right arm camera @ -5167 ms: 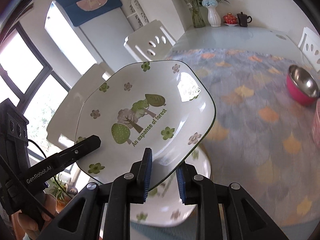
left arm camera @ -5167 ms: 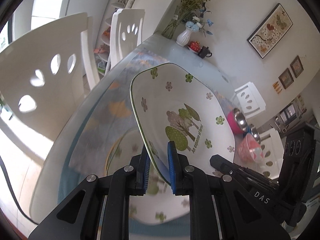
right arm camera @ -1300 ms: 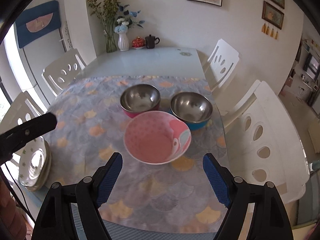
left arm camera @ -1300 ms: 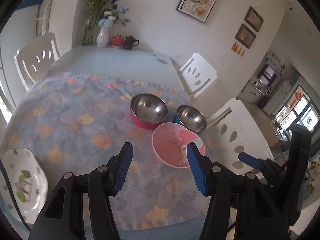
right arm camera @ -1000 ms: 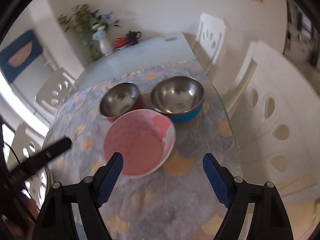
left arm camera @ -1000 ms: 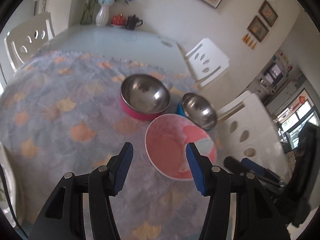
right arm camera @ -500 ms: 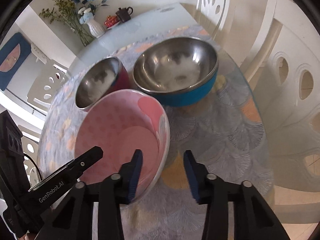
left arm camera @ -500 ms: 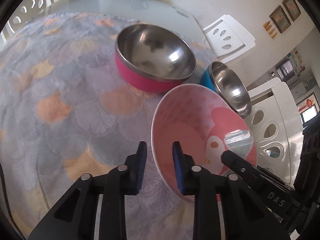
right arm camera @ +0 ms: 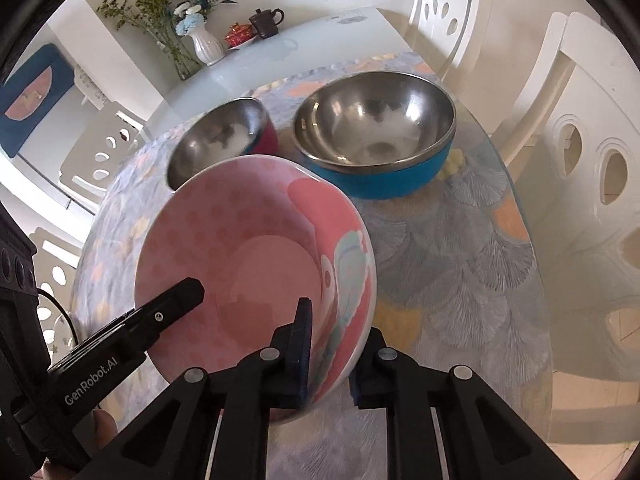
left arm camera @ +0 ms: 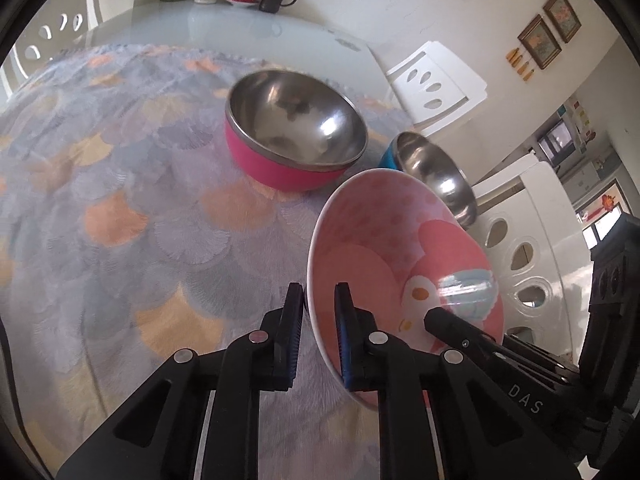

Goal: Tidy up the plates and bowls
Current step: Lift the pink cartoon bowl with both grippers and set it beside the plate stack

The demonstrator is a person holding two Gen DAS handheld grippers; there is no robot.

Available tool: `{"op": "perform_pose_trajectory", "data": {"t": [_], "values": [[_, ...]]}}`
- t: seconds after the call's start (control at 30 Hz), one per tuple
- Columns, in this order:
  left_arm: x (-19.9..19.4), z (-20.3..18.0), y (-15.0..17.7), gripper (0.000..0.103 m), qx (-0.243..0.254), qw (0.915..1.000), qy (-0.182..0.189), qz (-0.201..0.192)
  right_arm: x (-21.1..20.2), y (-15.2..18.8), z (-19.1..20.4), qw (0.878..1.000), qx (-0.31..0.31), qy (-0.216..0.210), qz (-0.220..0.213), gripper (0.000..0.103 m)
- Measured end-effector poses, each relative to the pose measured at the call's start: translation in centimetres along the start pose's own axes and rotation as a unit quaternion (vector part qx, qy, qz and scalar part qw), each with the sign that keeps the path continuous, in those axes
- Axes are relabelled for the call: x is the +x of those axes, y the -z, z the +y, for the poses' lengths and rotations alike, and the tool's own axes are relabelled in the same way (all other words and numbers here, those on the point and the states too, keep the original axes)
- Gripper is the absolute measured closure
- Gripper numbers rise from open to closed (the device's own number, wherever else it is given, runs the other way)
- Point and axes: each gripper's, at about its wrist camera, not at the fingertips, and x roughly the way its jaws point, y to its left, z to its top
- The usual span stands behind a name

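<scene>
Left wrist view: left hand-held gripper [left arm camera: 318,330] is clamped on the near left rim of the round pink ceramic bowl with a cartoon print [left arm camera: 384,256], one blue pad outside the wall, one inside. Bowl looks tipped, its far side toward the steel bowls; whether its base touches the cloth cannot be told. Right hand-held gripper [left arm camera: 434,316] shows here only as a black finger reaching into the bowl at its right rim.

Right wrist view: right hand-held gripper [right arm camera: 330,350] is closed on the same pink bowl [right arm camera: 256,256], at its near right rim, inner pad against the inside wall, outer finger behind the rim. Left gripper's black finger [right arm camera: 176,300] enters from the left over the opposite rim. So both grippers grip one bowl, on opposite sides.

Bowl sits at the near part of the glass worktop [right arm camera: 320,40], above the grey-blue cloth with orange scallop pattern [left arm camera: 120,208]. Just behind it: steel-lined bowl with pink outside [left arm camera: 294,136] on the left, steel-lined bowl with blue outside [right arm camera: 374,140] on the right; both upright on the cloth, close to each other, empty.

Far end of worktop: white vase with flowers [right arm camera: 206,46], dark teapot [right arm camera: 266,22], small red pot [right arm camera: 238,34]. White cut-out chairs [right arm camera: 588,152] stand round the worktop.
</scene>
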Motion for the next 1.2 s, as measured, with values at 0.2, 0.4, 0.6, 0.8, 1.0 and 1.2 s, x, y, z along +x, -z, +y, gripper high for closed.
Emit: {"op": "perform_pose_trajectory", "data": {"t": [0.2, 0.4, 0.6, 0.8, 1.0, 1.2], "values": [[-3.3, 0.7, 1.0, 0.090, -0.008, 0.9997, -0.012, -0.018, -2.1, 1.3, 2.7, 1.000, -0.025, -0.009, -0.007, 0.089], [-6.7, 2.5, 2.4, 0.090, -0.020, 0.9985, -0.039, -0.035, -2.7, 2.9, 5.7, 0.998, -0.045, -0.032, 0.008, 0.089], [-8.7, 5.5, 3.9, 0.090, -0.043, 0.9959, -0.070, -0.039, -1.6, 4.9, 9.3, 0.996, -0.070, -0.049, 0.035, 0.088], [-8.9, 8.4, 5.3, 0.090, -0.074, 0.9932, -0.085, -0.029, 0.3, 6.2, 11.2, 0.993, -0.082, -0.054, 0.062, 0.088], [-8.5, 9.8, 5.9, 0.090, -0.082, 0.9928, -0.085, -0.019, 1.4, 6.2, 12.3, 0.993, -0.081, -0.045, 0.070, 0.088], [-7.4, 10.9, 5.7, 0.090, -0.089, 0.9924, -0.085, -0.009, 2.8, 6.3, 12.6, 0.993, -0.076, -0.038, 0.080, 0.088]]}}
